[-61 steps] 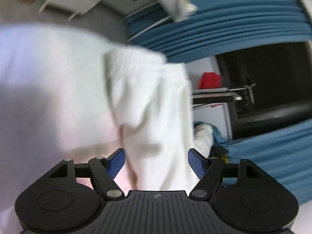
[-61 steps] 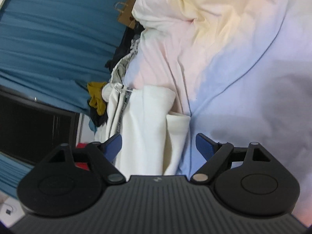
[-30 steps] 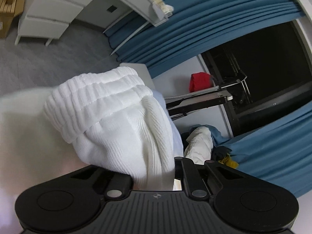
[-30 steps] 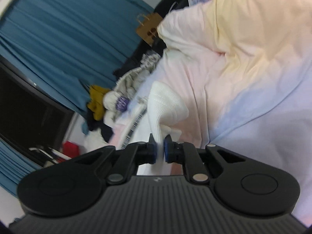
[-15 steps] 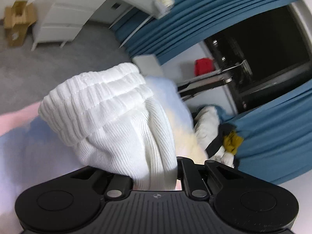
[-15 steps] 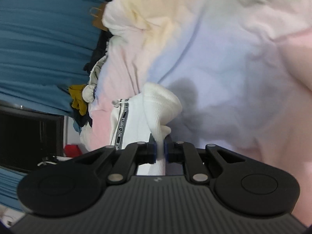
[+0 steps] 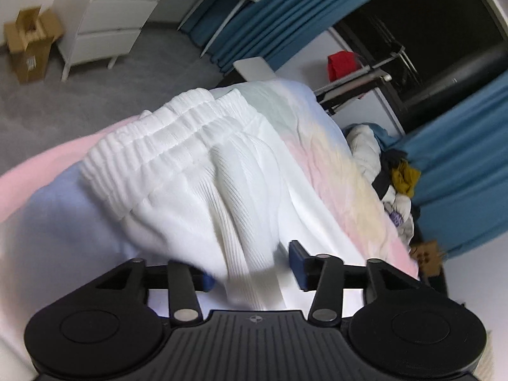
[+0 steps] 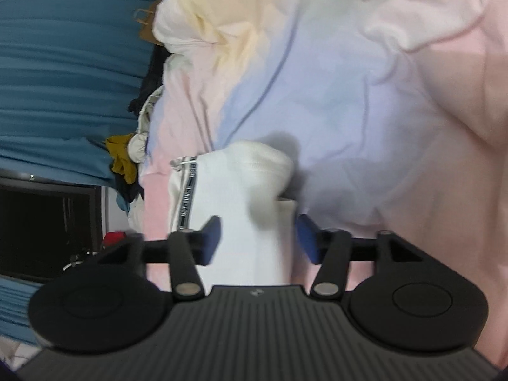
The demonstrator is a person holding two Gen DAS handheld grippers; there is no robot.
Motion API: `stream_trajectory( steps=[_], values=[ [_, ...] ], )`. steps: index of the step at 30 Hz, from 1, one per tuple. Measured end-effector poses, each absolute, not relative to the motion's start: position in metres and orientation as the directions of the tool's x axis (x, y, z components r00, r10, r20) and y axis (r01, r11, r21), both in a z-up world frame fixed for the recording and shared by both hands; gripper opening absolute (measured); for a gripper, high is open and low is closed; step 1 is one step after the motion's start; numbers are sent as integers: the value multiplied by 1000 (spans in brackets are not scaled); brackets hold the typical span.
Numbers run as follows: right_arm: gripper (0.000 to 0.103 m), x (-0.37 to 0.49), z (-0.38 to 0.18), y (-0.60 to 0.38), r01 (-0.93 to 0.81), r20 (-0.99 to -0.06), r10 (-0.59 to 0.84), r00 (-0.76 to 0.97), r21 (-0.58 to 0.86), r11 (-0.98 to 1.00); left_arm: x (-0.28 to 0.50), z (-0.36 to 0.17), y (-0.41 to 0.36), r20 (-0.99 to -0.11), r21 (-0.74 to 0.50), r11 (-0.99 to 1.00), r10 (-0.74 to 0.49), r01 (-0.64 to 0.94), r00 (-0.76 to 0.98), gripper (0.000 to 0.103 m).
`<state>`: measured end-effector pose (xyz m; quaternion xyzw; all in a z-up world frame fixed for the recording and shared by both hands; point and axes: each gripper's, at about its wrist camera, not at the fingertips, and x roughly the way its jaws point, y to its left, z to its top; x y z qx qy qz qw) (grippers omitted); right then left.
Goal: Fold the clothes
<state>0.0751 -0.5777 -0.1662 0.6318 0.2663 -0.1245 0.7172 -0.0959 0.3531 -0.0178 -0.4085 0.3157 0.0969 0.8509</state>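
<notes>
My left fingers [image 7: 254, 277] stand spread, released, the white ribbed garment [image 7: 203, 171] lying between and ahead of them on the pastel bed [image 7: 333, 158]. My right fingers [image 8: 258, 239], likewise parted, straddle its folded end [image 8: 254, 171].

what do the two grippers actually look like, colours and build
Both look alike. The left gripper and right gripper each have a black ribbed body with a small round logo, two rounded black lobes with circular insets, and black linkage arms on silver pivot pins. The fingers end in blue pads. No cables or sleeves show.
</notes>
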Motion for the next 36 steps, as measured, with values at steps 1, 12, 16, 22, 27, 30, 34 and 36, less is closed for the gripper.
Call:
stream_trajectory(
  steps=[1, 12, 16, 22, 27, 30, 34, 36],
  values=[
    [63, 79, -170, -578, 518, -547, 185, 816, 835, 183, -104, -14, 347, -617, -608, 675, -69, -419, 784, 59],
    [63, 128, -193, -578, 387, -473, 304, 827, 871, 302, -119, 50, 246, -519, -440, 845, 37, -304, 854, 63],
    [63, 140, -195, -578, 354, -442, 267, 857, 879, 320, -86, 63, 194, -496, -404, 888, -12, -218, 868, 64],
    [63, 153, -185, -569, 255, -367, 249, 896, 885, 389, -5, 40, 102, -527, -342, 937, -132, -68, 840, 65],
    [55, 158, -184, -565, 260, -391, 243, 888, 861, 438, 63, -9, 40, -588, -189, 982, -105, -10, 802, 65],
    [37, 160, -187, -564, 299, -436, 227, 871, 836, 461, 89, -34, 22, -617, -136, 990, -61, -30, 785, 65],
    [27, 159, -182, -563, 306, -444, 207, 872, 823, 478, 99, -54, 21, -628, -124, 992, -47, -40, 777, 66],
    [24, 156, -177, -563, 301, -439, 198, 876, 820, 486, 104, -58, 23, -633, -111, 993, -45, -33, 773, 66]
  ],
)
